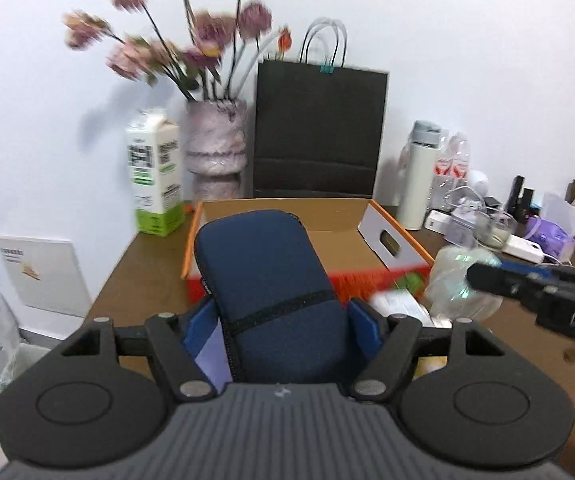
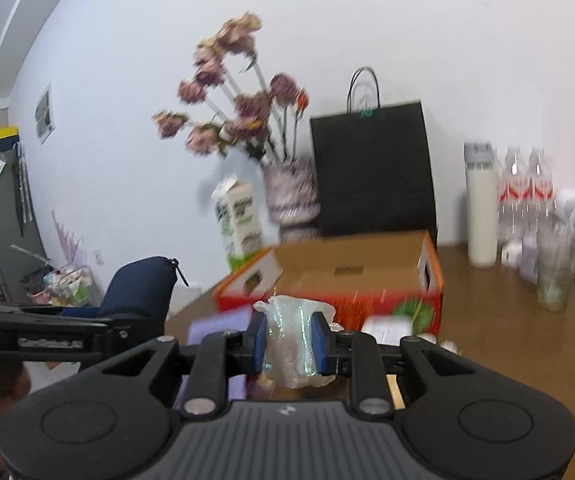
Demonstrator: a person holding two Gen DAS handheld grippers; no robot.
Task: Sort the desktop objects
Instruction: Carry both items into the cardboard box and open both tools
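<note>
My left gripper (image 1: pixel 279 320) is shut on a navy blue zip pouch (image 1: pixel 267 280) and holds it above the table, in front of the open cardboard box (image 1: pixel 327 216). The pouch also shows at the left of the right wrist view (image 2: pixel 139 288). My right gripper (image 2: pixel 289 340) is shut on a crumpled clear plastic bag (image 2: pixel 293 344), raised in front of the box's orange front wall (image 2: pixel 351 304). In the left wrist view the bag (image 1: pixel 459 280) and the right gripper (image 1: pixel 475 276) appear at the right.
A milk carton (image 1: pixel 153 176), a flower vase (image 1: pixel 215 148) and a black paper bag (image 1: pixel 319 132) stand at the back. A white thermos (image 1: pixel 419 176), water bottles (image 2: pixel 527 188), a glass jar (image 2: pixel 555 272) and small clutter fill the right. Purple paper (image 2: pixel 215 328) lies on the table.
</note>
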